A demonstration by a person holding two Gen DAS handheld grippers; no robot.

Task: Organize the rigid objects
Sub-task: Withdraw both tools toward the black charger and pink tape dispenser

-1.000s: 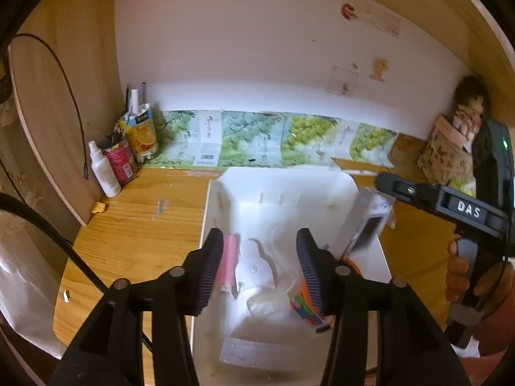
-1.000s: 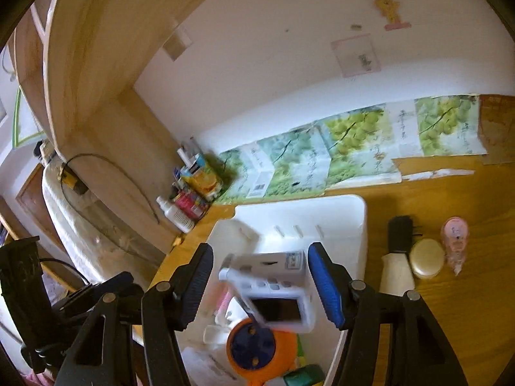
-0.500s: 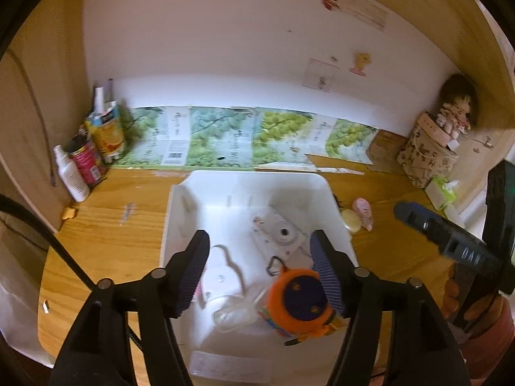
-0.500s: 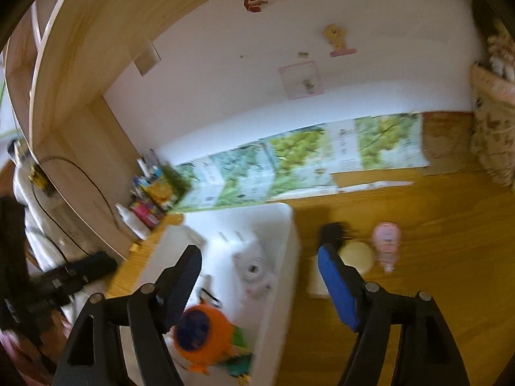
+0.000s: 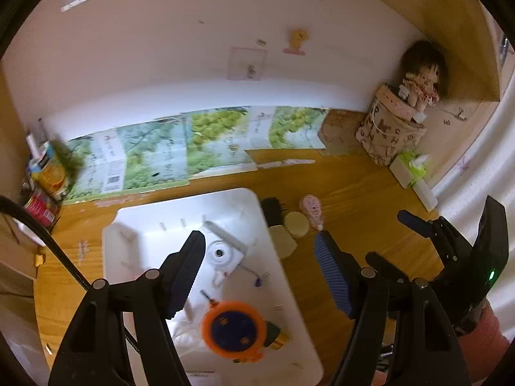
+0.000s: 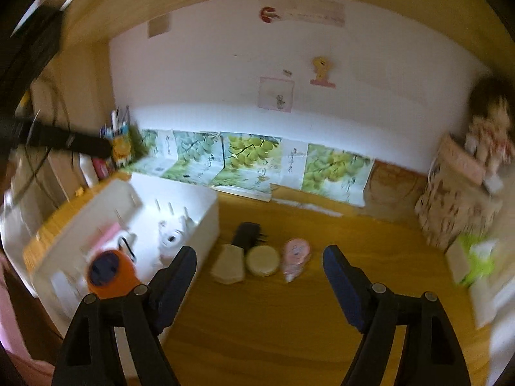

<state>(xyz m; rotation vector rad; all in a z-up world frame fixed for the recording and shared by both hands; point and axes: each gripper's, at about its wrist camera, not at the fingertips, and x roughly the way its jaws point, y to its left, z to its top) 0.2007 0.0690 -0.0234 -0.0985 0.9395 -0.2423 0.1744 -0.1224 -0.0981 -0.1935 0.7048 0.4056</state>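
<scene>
Left gripper (image 5: 260, 273) above white bin (image 5: 128, 241), jaws wide, holding nothing. Right gripper (image 6: 259, 276) over desk (image 6: 289, 321), jaws opening, nothing between. Orange round toy (image 5: 233, 329) near in bin, white camera (image 5: 222, 255) farther. Right of bin: brush (image 6: 239, 251), round tin (image 6: 262, 260), pink dispenser (image 6: 296, 255). Far right: doll (image 5: 420, 80) on patterned box (image 5: 389, 135).

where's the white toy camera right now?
The white toy camera lies inside the white bin, toward its far end, beyond the orange round toy. In the right wrist view it sits by the bin's right wall, left of the brush.
</scene>
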